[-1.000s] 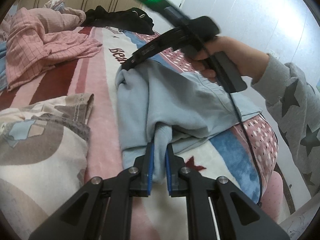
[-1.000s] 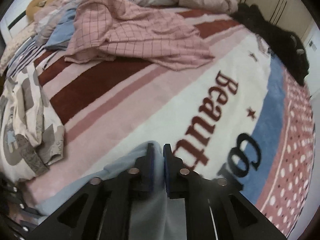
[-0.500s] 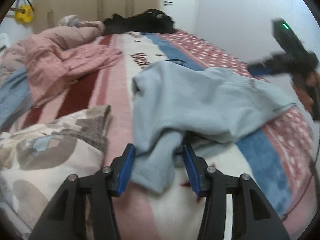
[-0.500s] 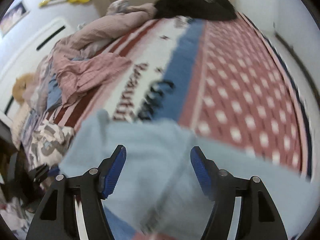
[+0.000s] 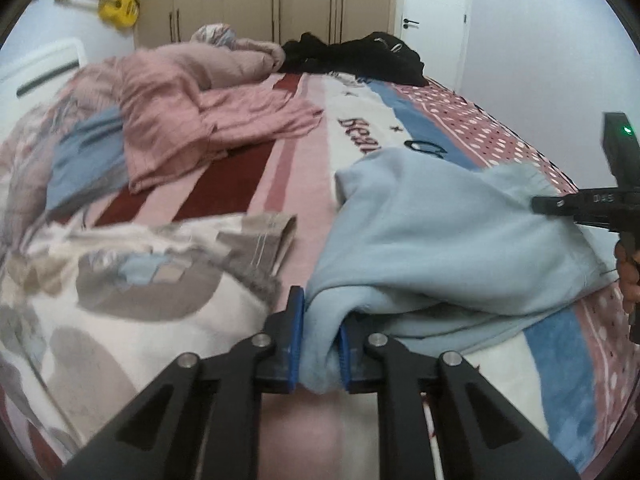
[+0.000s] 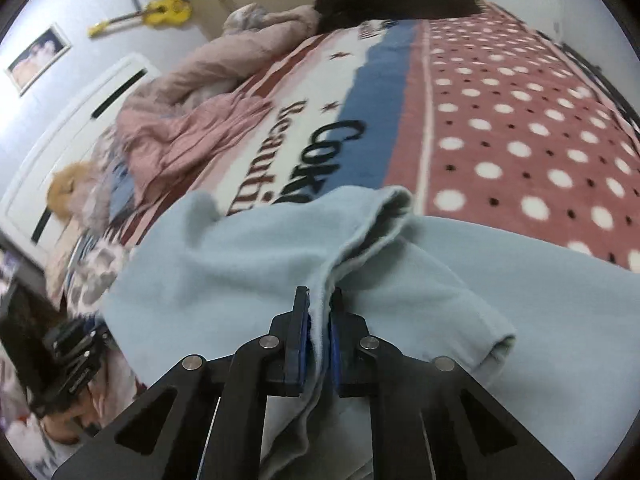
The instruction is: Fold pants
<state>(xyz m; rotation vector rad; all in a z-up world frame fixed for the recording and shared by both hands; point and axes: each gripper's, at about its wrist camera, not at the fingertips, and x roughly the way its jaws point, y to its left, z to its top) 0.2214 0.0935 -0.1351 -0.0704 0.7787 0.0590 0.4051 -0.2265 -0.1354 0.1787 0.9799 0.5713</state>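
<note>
Gripping pants (image 5: 432, 232) on bed (image 5: 248, 184): left hand-held gripper (image 5: 320, 340) and right hand-held gripper (image 6: 319, 340) both clamped on bunched fabric, held low.

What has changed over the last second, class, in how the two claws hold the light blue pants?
Both claws let go half a second ago, then closed again: the left claw now pinches a bunched end of the pants, and the right claw grips a fold near their other side. The pink bedding and black clothes stayed put.
</note>
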